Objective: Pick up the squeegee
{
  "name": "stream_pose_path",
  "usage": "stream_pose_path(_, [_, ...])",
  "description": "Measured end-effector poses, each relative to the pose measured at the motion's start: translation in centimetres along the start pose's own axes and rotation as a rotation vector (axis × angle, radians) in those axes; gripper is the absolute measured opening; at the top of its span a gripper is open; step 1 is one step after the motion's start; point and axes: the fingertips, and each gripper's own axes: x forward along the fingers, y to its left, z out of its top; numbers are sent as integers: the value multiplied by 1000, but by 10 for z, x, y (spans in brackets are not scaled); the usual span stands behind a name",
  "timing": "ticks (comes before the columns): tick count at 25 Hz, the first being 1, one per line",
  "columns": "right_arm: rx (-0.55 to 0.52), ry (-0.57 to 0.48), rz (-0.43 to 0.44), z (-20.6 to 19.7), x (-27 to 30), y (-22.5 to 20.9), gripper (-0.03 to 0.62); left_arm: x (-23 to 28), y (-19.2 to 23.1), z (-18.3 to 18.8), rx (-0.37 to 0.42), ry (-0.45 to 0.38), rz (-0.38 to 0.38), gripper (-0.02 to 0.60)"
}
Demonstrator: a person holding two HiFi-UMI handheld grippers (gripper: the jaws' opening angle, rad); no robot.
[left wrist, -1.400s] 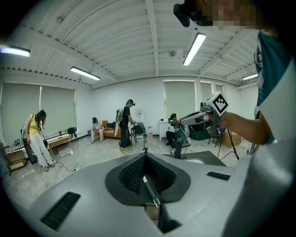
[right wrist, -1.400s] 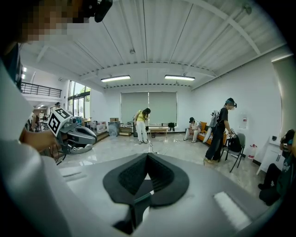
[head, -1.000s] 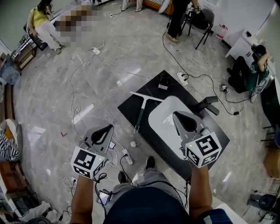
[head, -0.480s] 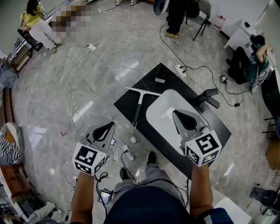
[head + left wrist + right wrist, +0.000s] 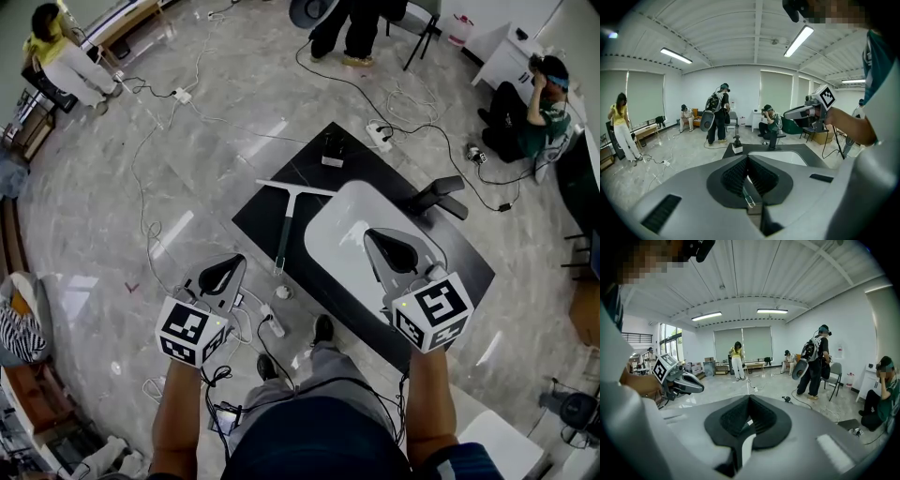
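Observation:
The squeegee (image 5: pixel 284 217) lies on the black table (image 5: pixel 261 223), white blade at the far end and dark handle pointing toward me. Beside it on the right sits a white basin-shaped slab (image 5: pixel 345 239). My left gripper (image 5: pixel 232 263) hangs over the floor just off the table's near-left edge, short of the handle's end, jaws shut and empty. In the left gripper view (image 5: pixel 747 157) the handle's looped end (image 5: pixel 749 202) shows below the closed jaws. My right gripper (image 5: pixel 369 235) hovers over the white slab, jaws together, holding nothing; its own view (image 5: pixel 749 397) shows the same.
A small black-and-white device (image 5: pixel 331 150) stands at the table's far corner and a black bracket (image 5: pixel 439 198) at its right edge. Cables and a power strip (image 5: pixel 271 324) lie on the floor by my shoe (image 5: pixel 322 329). Several people stand or sit around the room.
Both grippers have sunk a little. In the head view the table and squeegee have slid up and left. Both jaws stay shut.

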Motion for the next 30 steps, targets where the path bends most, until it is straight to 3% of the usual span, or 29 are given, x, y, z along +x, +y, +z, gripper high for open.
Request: stream_pose_path(30, [73,63,-45,-56,-6,-33,11,81,-10,-49,-27,125,-82,6])
